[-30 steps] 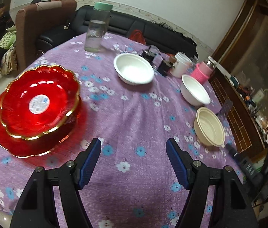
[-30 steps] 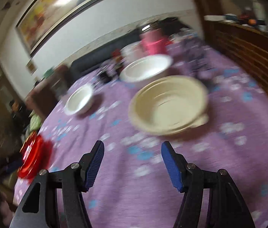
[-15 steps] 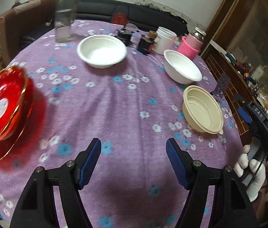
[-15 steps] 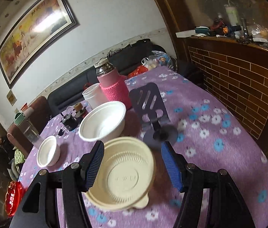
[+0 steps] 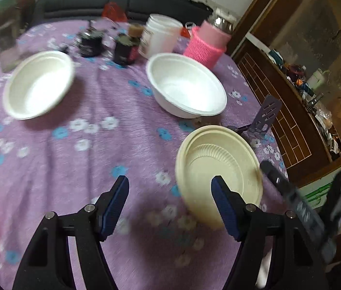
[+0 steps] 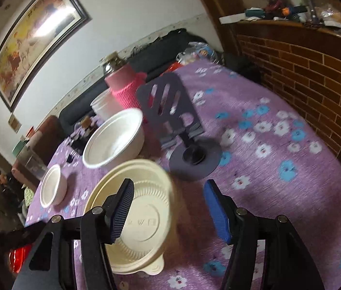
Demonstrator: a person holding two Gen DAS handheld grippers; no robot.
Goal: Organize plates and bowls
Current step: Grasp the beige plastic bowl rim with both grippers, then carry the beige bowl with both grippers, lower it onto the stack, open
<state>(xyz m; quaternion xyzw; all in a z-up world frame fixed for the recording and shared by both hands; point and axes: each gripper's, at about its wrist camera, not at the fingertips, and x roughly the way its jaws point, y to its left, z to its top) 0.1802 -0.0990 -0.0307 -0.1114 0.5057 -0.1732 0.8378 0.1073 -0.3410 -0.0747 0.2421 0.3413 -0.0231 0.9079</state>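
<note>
Both claws (image 5: 169, 204) (image 6: 166, 211) nearer cream bowl (image 5: 216, 169), left apart, right closing, empty; two white bowls (image 5: 186, 89)

pink-sleeved flask (image 5: 208, 46) | white jar (image 5: 159, 36) | dark phone stand (image 6: 170, 106) | framed painting (image 6: 35, 36)

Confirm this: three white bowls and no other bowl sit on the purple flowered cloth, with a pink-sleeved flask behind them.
Not quite. The left wrist view shows only two white bowls; the third, nearest bowl is cream, not white. The rest holds: they sit on the purple flowered cloth, with the pink-sleeved flask behind them.
</note>
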